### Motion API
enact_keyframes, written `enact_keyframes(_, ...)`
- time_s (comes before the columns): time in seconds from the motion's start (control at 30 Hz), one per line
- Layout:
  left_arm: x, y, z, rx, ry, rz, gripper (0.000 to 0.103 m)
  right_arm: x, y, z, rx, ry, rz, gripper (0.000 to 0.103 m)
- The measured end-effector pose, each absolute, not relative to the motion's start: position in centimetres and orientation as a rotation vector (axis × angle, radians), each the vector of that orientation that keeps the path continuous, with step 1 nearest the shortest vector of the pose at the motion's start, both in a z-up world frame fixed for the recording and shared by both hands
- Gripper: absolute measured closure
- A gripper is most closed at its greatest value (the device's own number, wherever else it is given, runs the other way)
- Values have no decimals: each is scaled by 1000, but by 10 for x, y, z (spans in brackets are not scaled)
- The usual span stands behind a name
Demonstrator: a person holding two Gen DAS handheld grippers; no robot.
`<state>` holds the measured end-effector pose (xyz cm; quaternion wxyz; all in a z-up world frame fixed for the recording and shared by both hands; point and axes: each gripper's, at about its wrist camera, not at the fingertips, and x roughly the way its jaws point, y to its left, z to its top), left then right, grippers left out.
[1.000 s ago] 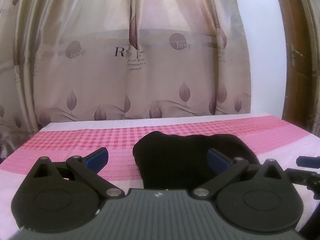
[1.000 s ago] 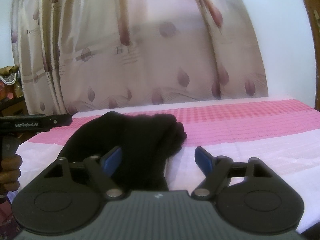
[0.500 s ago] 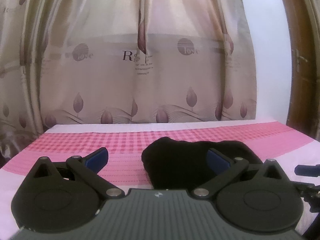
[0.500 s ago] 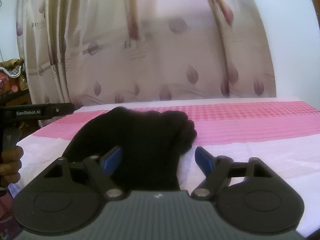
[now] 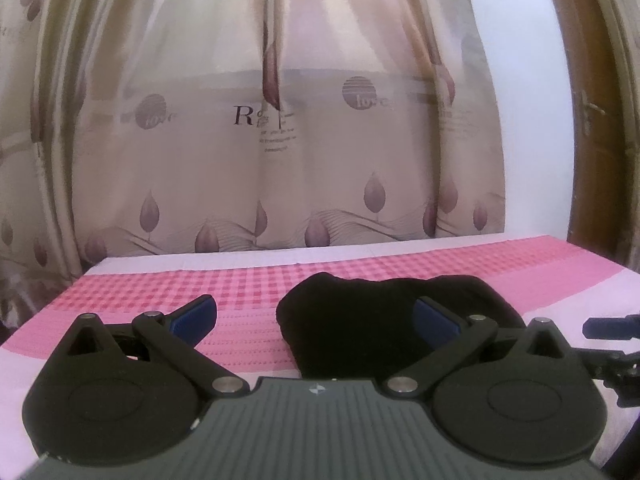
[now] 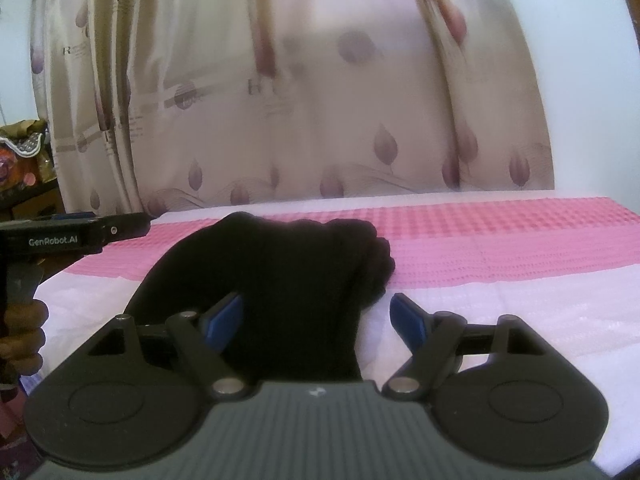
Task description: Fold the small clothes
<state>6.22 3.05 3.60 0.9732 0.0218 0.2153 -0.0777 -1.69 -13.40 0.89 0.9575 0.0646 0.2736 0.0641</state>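
1. The black garment (image 5: pixel 384 320) lay in a compact, rounded heap on the bed (image 5: pixel 240 280), across the pink checked band and the paler strip of the cover nearer you. No flat hem or corner showed on it.
2. Your left tool (image 5: pixel 316 314) stood wide, holding nothing, the garment's left edge between its fingers and the right finger over the cloth.
3. Your right tool (image 6: pixel 316 318) was also spread wide and empty, the heap's near end between its fingers.
4. The cloth looked soft, light and limp, perhaps knitted; I judged it would sag and bunch when lifted rather than keep a shape.
5. Whether this heap was a finished fold or a loose bundle, the dark cloth hid.
6. A sound hold would have been a thin outer edge, pinched in a single layer.
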Motion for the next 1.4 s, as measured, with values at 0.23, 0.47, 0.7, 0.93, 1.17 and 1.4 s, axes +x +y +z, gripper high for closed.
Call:
enact_keyframes(0.23,62,31,35,42,436,-164,0,-17,-134,9,133,557,130,22)
enact_keyframes(0.47,62,31,34,41,438,-167,0,-17,-134,9,132,554,130,22)
enact_keyframes(0.7,63,31,33,40,443,-170,0,-18,-132,9,130,550,132,22)
enact_keyframes(0.93,63,29,29,53,449,-175,0,-17,-132,9,131,557,127,20)
enact_keyframes(1.17,61,25,25,69,449,-172,0,-19,-130,14,126,541,125,20)
enact_keyframes(1.4,60,22,23,87,435,-130,0,-21,-127,15,123,527,132,19)
